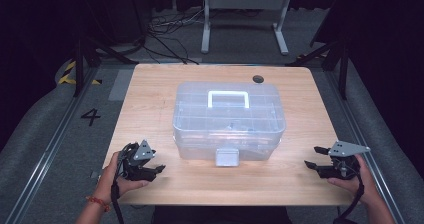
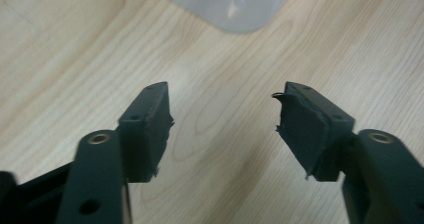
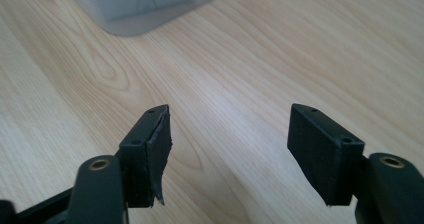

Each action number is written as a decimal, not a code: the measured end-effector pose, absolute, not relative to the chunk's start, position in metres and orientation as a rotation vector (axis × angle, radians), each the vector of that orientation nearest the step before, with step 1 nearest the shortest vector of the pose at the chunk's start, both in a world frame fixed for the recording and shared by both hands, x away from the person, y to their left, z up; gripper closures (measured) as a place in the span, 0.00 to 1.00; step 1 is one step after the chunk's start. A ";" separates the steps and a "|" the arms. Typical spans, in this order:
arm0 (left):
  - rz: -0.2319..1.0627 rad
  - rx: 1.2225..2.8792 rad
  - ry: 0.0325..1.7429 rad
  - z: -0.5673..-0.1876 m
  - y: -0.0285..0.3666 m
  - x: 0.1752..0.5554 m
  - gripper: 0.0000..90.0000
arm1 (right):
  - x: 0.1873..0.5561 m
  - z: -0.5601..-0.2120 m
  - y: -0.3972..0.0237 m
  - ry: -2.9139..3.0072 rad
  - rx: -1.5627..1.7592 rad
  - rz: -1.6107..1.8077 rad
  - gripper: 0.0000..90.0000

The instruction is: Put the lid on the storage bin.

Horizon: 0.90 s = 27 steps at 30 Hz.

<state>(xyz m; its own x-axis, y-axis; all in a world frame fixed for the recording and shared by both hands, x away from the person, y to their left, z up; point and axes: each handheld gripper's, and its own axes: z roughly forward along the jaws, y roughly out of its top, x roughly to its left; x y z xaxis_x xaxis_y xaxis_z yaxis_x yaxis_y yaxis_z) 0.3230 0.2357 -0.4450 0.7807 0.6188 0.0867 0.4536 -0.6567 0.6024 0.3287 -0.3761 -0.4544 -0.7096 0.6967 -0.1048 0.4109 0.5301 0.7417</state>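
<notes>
In the high view, a clear lidded box [image 1: 229, 121] is seen at the middle of the table [image 1: 150, 84], well apart from every edge. Its long axis runs parallel to the near edge; the white handle [image 1: 228, 99] on the lid lies along that axis, and the latch [image 1: 227, 157] faces the near edge, toward the person. The left gripper [image 1: 156, 169] is held near the near-left corner and the right gripper [image 1: 311, 164] near the near-right corner, each aimed inward at the box and well apart from it. This flanking placement is judged to prepare a two-sided approach, to the latch or the box's ends.

In the left gripper view, the left gripper [image 2: 225, 114] is seen with its jaws spread and nothing between them but bare wood. A rounded corner of the box [image 2: 235, 4] lies ahead at the top, not touched.

In the right gripper view, the right gripper [image 3: 229, 134] is likewise seen with jaws parted and nothing held. The box's [image 3: 145, 4] corner sits ahead at upper left, apart from the pads. The latch facing the person is judged to make it reachable from the near edge.
</notes>
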 end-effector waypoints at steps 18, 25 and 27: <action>0.331 2.235 0.898 -0.483 0.259 0.320 0.16 | 0.330 -0.487 -0.398 2.336 1.110 1.053 0.24; 0.328 2.236 0.899 -0.483 0.259 0.320 0.16 | 0.330 -0.487 -0.397 2.323 1.132 1.038 0.21; 0.326 2.236 0.899 -0.483 0.259 0.320 0.16 | 0.330 -0.487 -0.397 2.321 1.137 1.035 0.20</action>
